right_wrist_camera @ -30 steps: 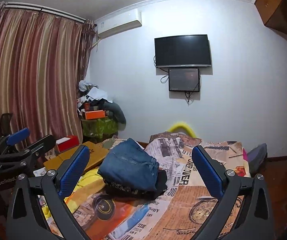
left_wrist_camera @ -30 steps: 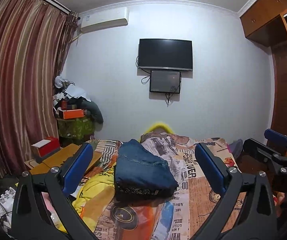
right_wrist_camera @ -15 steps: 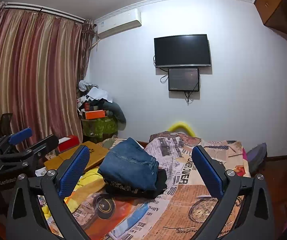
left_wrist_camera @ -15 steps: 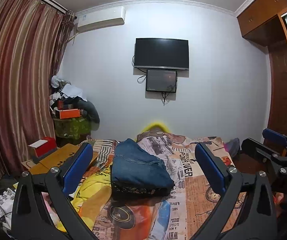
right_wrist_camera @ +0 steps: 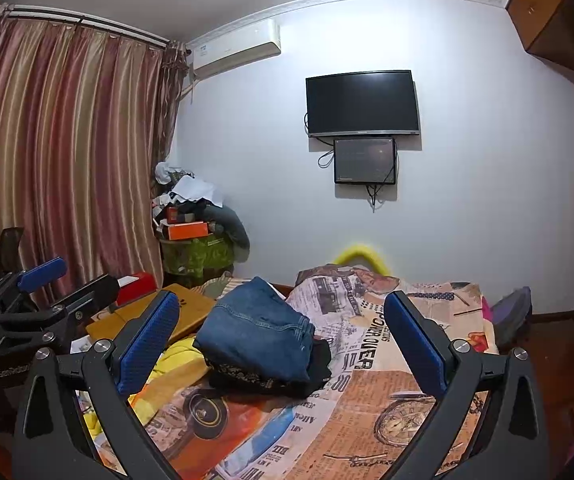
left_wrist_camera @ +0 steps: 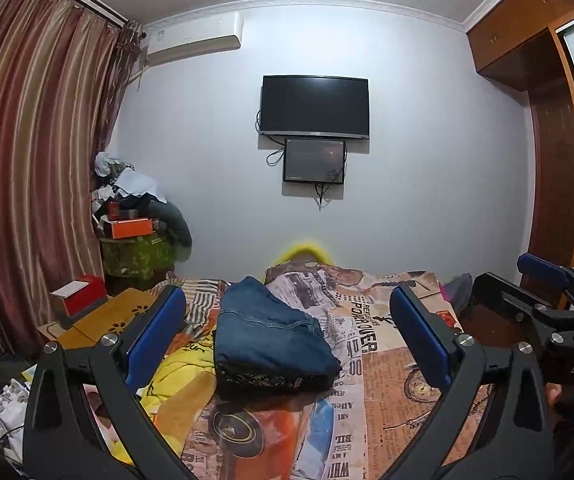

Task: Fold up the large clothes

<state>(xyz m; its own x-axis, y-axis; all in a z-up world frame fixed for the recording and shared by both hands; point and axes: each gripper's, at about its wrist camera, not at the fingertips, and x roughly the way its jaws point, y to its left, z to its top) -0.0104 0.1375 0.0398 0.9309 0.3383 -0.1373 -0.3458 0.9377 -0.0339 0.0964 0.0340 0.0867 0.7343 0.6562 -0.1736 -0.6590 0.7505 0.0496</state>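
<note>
Blue denim jeans, folded, sit atop a dark patterned garment mid-bed on the newsprint bedspread. Left gripper and right gripper hang above the bed, fingers spread wide, holding nothing, apart from the pile.

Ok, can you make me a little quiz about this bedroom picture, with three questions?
1. True or false: both the left gripper and right gripper are open and hold nothing.
2. What lies on top of the dark garment on the bed?
3. Which is bigger: A the TV or B the small screen below it?

Key: 1 true. 2 folded blue jeans. 3 A.
</note>
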